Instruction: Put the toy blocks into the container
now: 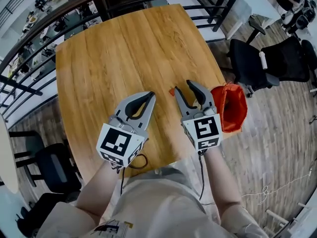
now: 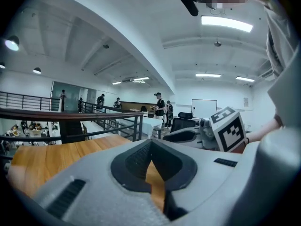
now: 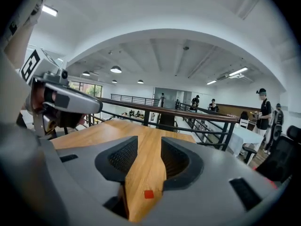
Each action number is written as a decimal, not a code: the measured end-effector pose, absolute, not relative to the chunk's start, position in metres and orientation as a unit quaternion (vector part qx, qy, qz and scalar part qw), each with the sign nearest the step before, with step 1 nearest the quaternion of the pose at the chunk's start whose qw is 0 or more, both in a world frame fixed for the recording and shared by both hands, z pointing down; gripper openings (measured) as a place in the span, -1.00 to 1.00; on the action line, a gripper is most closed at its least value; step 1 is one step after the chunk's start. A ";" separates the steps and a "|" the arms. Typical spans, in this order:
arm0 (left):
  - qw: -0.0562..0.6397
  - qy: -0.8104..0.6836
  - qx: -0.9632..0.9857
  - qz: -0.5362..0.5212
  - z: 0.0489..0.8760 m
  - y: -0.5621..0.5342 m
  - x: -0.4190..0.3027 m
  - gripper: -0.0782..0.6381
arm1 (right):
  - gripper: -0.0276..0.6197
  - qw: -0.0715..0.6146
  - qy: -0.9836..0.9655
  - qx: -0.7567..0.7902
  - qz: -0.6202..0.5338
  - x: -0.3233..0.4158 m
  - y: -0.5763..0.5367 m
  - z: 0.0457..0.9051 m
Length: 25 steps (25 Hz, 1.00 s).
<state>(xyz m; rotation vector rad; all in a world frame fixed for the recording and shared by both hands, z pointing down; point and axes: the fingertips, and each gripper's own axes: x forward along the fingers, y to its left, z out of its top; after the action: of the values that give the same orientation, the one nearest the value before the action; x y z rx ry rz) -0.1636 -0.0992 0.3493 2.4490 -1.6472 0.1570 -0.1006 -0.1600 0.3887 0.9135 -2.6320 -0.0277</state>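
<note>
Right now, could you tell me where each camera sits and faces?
Head view: on the head, facing steeply down at table, left hand-held gripper, right hand-held gripper; forearms show.
Left gripper view: on the left one, along shut jaws over the table.
Right gripper view: on the right one, along open jaws at the block.
Shared: block, in head and right gripper views.

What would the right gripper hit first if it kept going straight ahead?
Probably the small red block on the wooden table. It lies in the gap of the open right gripper, though depth is unclear and the gripper might slide just past it.
</note>
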 end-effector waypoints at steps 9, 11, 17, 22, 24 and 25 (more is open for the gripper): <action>0.141 -0.543 0.824 0.079 0.407 -0.127 -0.168 -0.75 | -0.47 0.227 -0.923 0.310 0.028 -0.107 -0.191 0.470; 0.152 -0.538 0.825 0.086 0.421 -0.131 -0.168 -0.75 | -0.46 0.230 -0.922 0.308 0.047 -0.110 -0.196 0.485; 0.186 -0.520 0.828 0.099 0.459 -0.142 -0.160 -0.75 | -0.42 0.275 -0.914 0.289 0.069 -0.120 -0.201 0.536; 0.207 -0.513 0.826 0.106 0.484 -0.150 -0.158 -0.75 | -0.37 0.320 -0.893 0.299 0.098 -0.115 -0.208 0.584; 0.215 -0.512 0.825 0.107 0.490 -0.150 -0.159 -0.75 | -0.36 0.337 -0.883 0.308 0.112 -0.110 -0.210 0.600; 0.217 -0.511 0.825 0.108 0.492 -0.150 -0.159 -0.75 | -0.35 0.343 -0.878 0.311 0.118 -0.108 -0.211 0.607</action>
<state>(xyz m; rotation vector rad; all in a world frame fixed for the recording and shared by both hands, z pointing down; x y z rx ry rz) -0.1592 -0.1503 0.4924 2.2844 -1.4152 0.2986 -0.1078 -0.2109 0.6065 0.8082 -2.2827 0.3073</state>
